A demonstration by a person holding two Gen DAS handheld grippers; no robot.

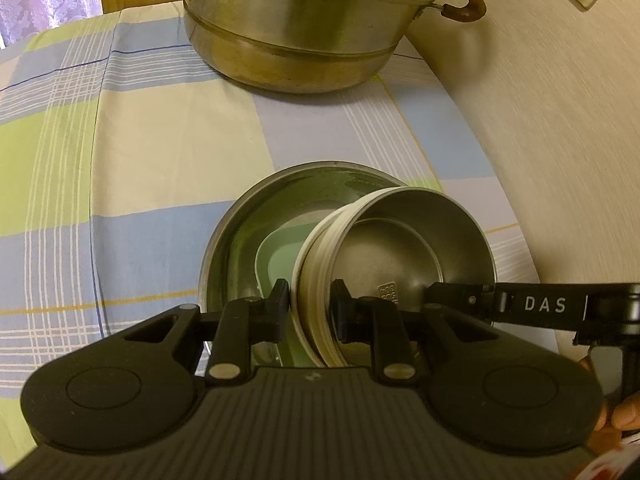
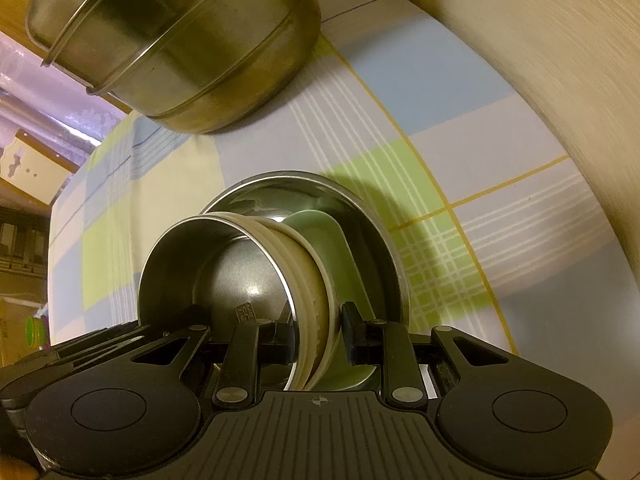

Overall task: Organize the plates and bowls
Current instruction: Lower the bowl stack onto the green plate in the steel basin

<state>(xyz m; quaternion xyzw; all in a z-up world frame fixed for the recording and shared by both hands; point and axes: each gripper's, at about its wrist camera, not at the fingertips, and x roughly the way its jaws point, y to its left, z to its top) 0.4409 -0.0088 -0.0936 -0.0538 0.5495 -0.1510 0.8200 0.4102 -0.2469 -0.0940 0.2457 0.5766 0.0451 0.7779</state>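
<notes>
Both grippers clamp the rim of a small steel bowl (image 1: 400,248), tilted over a wide metal basin (image 1: 240,232) on the checked cloth (image 1: 140,140) near the wall. The left gripper (image 1: 309,308) pinches one side of the rim, the right gripper (image 2: 316,336) the other. A green dish (image 1: 280,264) lies in the basin. Levelling the bowl before opening either grip would likely seat it squarely; a large steamer pot (image 1: 296,40) stands beyond.

steamer pot (image 1: 296,32) top cut by frame edge, green dish (image 1: 280,264) mostly hidden behind small bowl (image 1: 400,256)
</notes>
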